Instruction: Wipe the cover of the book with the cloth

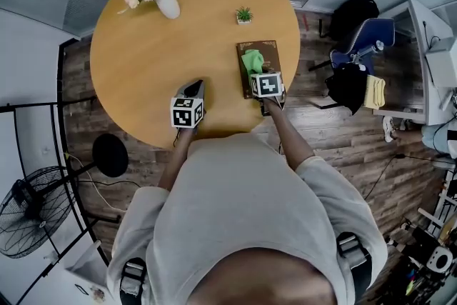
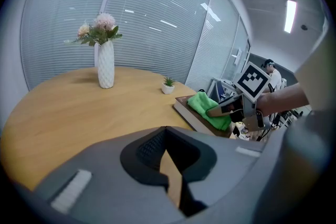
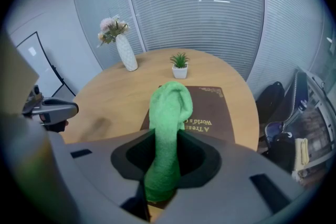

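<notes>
A brown book (image 1: 269, 53) lies near the right edge of the round wooden table (image 1: 157, 61). A green cloth (image 1: 250, 58) rests bunched on its cover. My right gripper (image 1: 261, 75) is shut on the near end of the cloth, over the book's near half. In the right gripper view the cloth (image 3: 169, 105) rises from the jaws and folds onto the book (image 3: 212, 113), hiding part of the title. My left gripper (image 1: 194, 88) sits on the table left of the book, shut and holding nothing. The left gripper view shows book (image 2: 190, 115), cloth (image 2: 203, 105) and right gripper (image 2: 224, 108).
A white vase of flowers (image 1: 167, 3) stands at the table's far left and a small potted plant (image 1: 244, 14) just beyond the book. A blue chair (image 1: 365, 38) and dark bag (image 1: 348, 86) sit right of the table, a fan (image 1: 28, 218) at the left.
</notes>
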A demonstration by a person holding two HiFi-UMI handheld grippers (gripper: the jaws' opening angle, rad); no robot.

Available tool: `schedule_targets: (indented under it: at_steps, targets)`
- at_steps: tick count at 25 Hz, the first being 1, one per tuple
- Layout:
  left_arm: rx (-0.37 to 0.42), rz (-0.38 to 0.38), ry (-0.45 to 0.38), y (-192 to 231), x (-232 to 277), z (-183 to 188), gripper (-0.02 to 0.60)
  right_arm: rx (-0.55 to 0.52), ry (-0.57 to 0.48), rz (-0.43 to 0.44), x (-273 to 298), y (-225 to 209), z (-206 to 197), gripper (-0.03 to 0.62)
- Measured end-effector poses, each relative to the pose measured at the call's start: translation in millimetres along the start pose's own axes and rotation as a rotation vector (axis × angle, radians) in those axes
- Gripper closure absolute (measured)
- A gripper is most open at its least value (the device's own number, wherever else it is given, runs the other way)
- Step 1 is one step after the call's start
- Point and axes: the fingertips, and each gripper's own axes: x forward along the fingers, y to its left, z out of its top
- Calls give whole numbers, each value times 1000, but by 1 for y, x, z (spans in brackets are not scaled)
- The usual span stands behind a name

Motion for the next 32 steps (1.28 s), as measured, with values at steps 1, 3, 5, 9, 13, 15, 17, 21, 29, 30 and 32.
schedule_targets:
  at_steps: [1, 3, 5, 9, 13, 15, 17, 21, 29, 30, 32]
  targets:
    - [2, -2, 2, -2, 1, 0, 575, 1, 0, -1, 0, -2, 0, 494]
    - [4, -5, 6, -5, 3, -1, 575, 2, -1, -1, -1, -5, -1, 494]
    - [7, -9, 8, -8, 5, -1, 575, 3, -1, -3, -2, -8, -2, 494]
    - [8, -15, 14, -14, 10, -1, 575, 6, -3, -6, -4, -16, -3, 494]
    - [6, -23, 11, -22, 15, 1, 575, 8, -7, -11, -6, -25, -3, 494]
    - [1, -26, 9, -25, 17, 1, 575, 9, -7, -13, -7, -28, -4, 494]
    - [-7, -27, 9, -26, 19, 1, 575, 11, -5, -16, -8, -33, -5, 494]
    - [-6, -27, 15, -31, 23, 2, 575, 19, -6, -21, -11, -44, -6, 494]
    - [1, -26, 21, -39, 31, 5, 575, 27, -11, -28, -16, -63, -8, 494]
    - [2, -26, 23, -40, 32, 5, 575, 29, -10, -29, -17, -66, -8, 494]
    - [3, -28, 23, -42, 34, 6, 575, 33, -9, -32, -17, -71, -9, 494]
